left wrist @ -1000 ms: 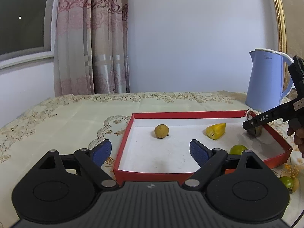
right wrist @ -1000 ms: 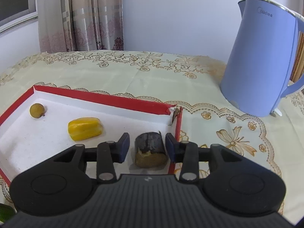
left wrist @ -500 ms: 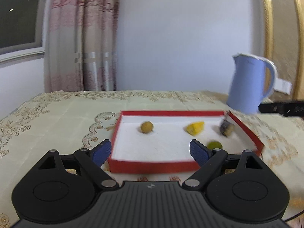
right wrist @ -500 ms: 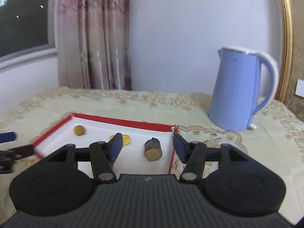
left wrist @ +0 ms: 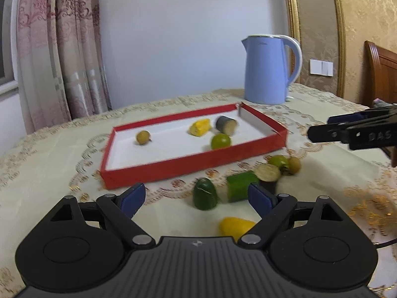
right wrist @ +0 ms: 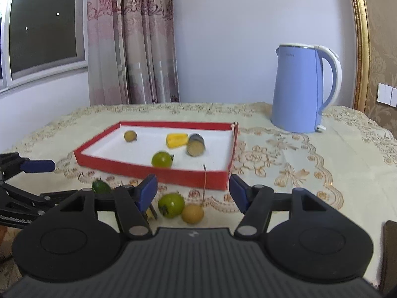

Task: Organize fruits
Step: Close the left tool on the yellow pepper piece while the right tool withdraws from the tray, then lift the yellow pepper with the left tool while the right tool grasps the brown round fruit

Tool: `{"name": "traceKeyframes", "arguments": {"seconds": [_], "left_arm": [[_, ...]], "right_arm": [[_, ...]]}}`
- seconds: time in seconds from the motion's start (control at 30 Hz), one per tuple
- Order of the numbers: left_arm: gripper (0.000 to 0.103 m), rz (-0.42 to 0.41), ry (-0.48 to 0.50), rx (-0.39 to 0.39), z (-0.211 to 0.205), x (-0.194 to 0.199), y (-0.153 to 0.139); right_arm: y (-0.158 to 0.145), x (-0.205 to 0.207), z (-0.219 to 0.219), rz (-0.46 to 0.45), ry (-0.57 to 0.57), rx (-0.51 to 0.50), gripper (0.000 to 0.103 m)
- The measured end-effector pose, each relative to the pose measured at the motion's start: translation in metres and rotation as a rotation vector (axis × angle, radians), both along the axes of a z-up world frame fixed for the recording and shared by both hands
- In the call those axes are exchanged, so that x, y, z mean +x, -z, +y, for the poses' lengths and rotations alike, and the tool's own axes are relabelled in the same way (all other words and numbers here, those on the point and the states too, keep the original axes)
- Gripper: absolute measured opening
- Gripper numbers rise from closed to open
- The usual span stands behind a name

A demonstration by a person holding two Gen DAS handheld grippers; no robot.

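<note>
Left gripper jaws spread wide, empty. Right gripper jaws opening, nothing between. Red tray holds four fruits; others lie on tablecloth.

i see four fruit pieces in the tray mid-table, the kettle behind it to the right, and more loose fruit on the cloth before it.
</note>
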State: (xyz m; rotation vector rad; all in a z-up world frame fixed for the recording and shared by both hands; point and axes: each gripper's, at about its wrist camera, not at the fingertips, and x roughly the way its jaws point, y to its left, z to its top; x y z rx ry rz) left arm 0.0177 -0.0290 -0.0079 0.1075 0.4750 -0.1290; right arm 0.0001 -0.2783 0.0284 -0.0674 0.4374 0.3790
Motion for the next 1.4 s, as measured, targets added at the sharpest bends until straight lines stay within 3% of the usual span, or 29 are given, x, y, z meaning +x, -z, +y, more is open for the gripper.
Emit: {"name": "traceKeyframes", "arguments": {"seconds": [0.27,0.53,0.7,0.93,1.0,1.2,1.4], "left_arm": [[0.090,0.053,0.029,0.075,-0.025,-0.002,0.012],[0.090,0.121,0.054,0.053,-0.029,0.001,0.020],[0.078,0.136,0.056,0.036,-0.029,0.003,0.021],[0.073,0.159,0.058,0.033,-0.031,0.005,0.023],[0.059,0.175,0.066,0.018,-0.030,0.006,0.023],[0.041,0.190,0.059,0.002,-0.029,0.007,0.023],[0.040,0.187,0.059,-0.023,-0.025,0.008,0.023]], "right_arm": [[0.003,-0.006,-0.002,-0.009,0.005,-0.015,0.065],[0.008,-0.006,-0.003,-0.004,-0.004,-0.019,0.066],[0.010,-0.005,-0.005,0.002,-0.002,-0.016,0.066],[0.012,-0.005,-0.004,0.003,-0.006,-0.018,0.069],[0.012,-0.005,-0.003,0.002,-0.008,-0.019,0.069],[0.014,-0.005,-0.002,0.003,-0.010,-0.027,0.071],[0.018,-0.001,-0.003,0.022,0.004,-0.036,0.076]]}}
